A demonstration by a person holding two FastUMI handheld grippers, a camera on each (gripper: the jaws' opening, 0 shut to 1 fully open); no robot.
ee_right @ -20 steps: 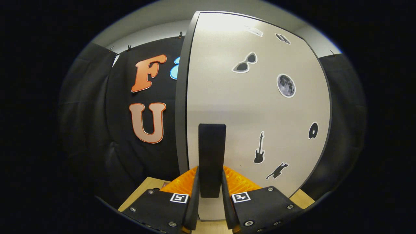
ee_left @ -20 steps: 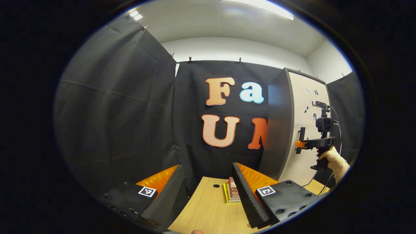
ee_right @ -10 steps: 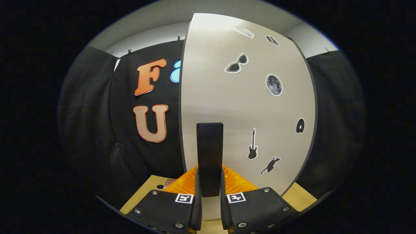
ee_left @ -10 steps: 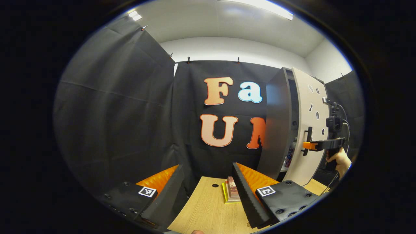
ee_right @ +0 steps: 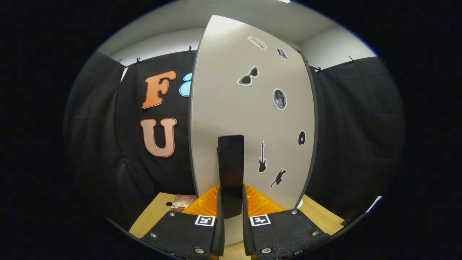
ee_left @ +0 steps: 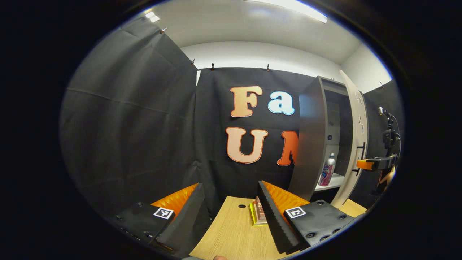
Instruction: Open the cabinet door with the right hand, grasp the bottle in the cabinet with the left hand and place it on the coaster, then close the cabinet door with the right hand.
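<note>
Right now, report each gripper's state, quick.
Left gripper: jaws open, holding nothing.
Right gripper: jaws closed on the cabinet door handle.

Each gripper [ee_right: 231,224] carries black screw-studded plates with square checker markers.

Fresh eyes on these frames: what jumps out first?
The pale cabinet door, dotted with stickers, with the right claw shut on its dark handle. In the left gripper view, the open door reveals a bottle on the cabinet shelf, while the open left claw hovers over the wooden table.
</note>
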